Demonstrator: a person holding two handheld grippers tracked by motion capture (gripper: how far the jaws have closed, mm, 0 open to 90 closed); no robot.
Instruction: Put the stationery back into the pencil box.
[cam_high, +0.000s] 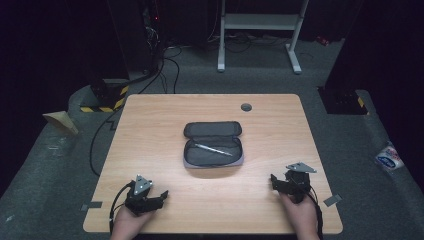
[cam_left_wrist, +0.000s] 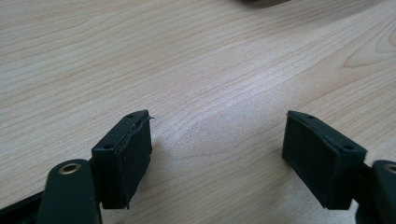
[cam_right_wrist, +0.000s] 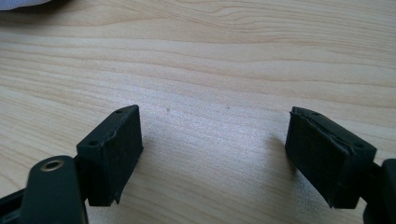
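From the high view I see the open pencil case (cam_high: 213, 144) with a pen (cam_high: 213, 149) inside, well ahead of and between my fingers, left gripper (cam_left_wrist: 217, 140) and right gripper (cam_right_wrist: 212, 144) spread wide over bare table (cam_high: 150, 130), close views showing empty wood grain between their pads.

bright overhead light on the table (cam_high: 150, 130), dark surroundings, soft shadows, close views slightly blurred.
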